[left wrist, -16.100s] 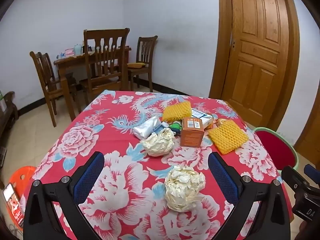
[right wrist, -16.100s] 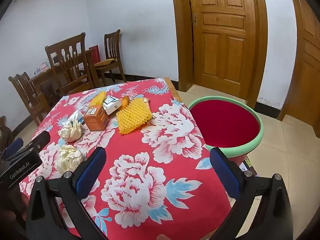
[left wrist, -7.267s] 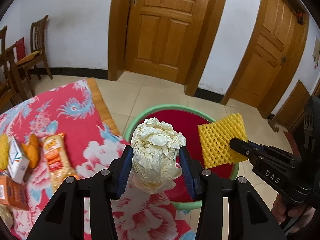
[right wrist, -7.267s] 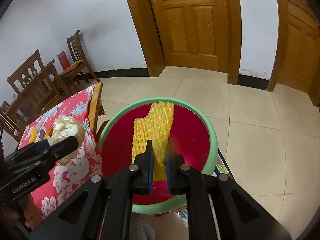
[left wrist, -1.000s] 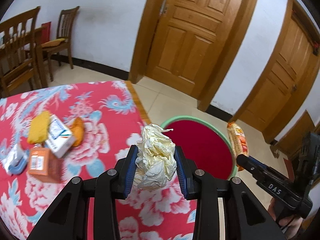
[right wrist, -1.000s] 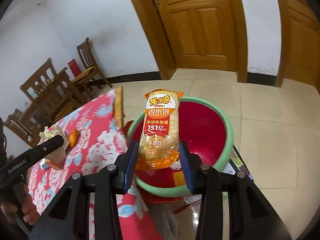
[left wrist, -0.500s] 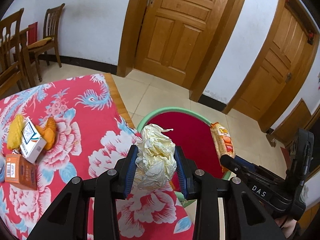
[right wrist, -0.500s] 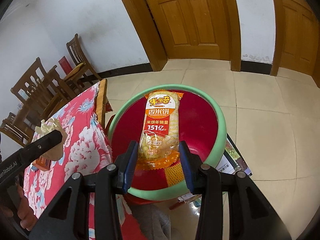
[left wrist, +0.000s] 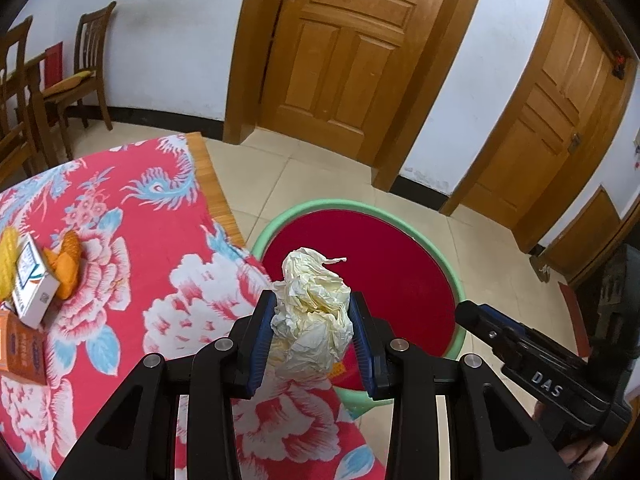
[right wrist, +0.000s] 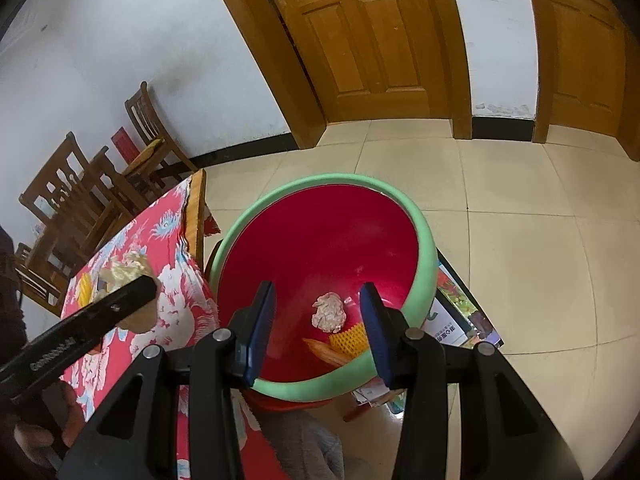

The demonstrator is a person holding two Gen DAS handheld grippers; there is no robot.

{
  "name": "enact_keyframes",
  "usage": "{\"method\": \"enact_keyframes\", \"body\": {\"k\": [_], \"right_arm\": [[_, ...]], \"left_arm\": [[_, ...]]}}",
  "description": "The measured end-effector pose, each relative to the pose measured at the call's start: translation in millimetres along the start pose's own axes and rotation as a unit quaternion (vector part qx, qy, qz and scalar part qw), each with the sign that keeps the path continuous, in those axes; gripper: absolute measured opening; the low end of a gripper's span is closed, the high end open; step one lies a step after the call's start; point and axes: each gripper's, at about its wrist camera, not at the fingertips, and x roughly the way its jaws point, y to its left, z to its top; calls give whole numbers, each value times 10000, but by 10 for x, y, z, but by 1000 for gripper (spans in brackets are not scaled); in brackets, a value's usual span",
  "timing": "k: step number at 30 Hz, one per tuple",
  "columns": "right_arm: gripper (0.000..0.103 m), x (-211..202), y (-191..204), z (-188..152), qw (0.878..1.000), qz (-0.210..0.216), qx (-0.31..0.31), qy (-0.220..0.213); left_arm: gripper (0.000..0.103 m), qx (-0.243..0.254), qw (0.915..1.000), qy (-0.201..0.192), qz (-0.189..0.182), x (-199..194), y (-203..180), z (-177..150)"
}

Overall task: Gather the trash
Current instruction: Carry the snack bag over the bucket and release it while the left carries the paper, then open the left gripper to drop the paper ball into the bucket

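Observation:
My left gripper (left wrist: 312, 316) is shut on a crumpled cream paper ball (left wrist: 312, 312) and holds it above the table edge, just short of the red basin with a green rim (left wrist: 280, 220). My right gripper (right wrist: 318, 316) is open and empty over the basin (right wrist: 424, 248). Inside the basin lie a paper ball (right wrist: 329, 312), a yellow foam net (right wrist: 350, 338) and the snack packet (right wrist: 326, 352). The left gripper with its paper ball (right wrist: 128, 268) also shows in the right wrist view.
The table with the red floral cloth (left wrist: 120, 240) holds a white box (left wrist: 30, 280), an orange box (left wrist: 20, 344), an orange item (left wrist: 66, 264) and a yellow foam net (left wrist: 6, 256). Wooden chairs (right wrist: 80, 200) stand behind. Doors (left wrist: 352, 48) and tiled floor (right wrist: 520, 240) lie beyond.
My right gripper has opened and the snack packet has dropped into the basin. My left gripper has carried the paper ball closer to the basin.

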Motion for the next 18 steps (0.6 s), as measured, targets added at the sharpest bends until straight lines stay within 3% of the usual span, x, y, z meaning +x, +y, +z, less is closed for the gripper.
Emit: {"method": "enact_keyframes", "body": {"k": [6,11,18], "right_arm": [[46,-63,-34,7,10000,4,63,-51],[46,-96,-48,10,9999,14,104,-81],[46,-94,-34,14,9999,24,107,-88]], "left_arm": [[40,257,9997,37,-25,120,-139,14],[57,538,9985,60,-41,162,-262,7],[61,569,9984,43,-34,122,-287,-1]]}}
